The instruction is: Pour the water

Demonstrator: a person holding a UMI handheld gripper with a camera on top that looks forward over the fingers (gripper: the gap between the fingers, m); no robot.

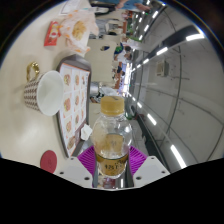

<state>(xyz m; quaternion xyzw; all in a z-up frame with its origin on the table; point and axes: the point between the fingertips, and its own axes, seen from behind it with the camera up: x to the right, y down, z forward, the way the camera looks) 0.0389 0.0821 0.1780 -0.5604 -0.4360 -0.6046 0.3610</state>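
Observation:
A clear plastic bottle with a yellow cap and a yellow label stands between my fingers, held tilted above the table. My gripper is shut on the bottle, its purple pads pressing on both sides of the lower body. A white cup with a wide rim stands on the table beyond the fingers, off to the left of the bottle. The bottle's base is hidden by the gripper body.
A patterned placemat lies beside the cup on the pale table. A snack packet and a small red box lie farther off. A brass object sits near the cup. Ceiling lights fill the right side.

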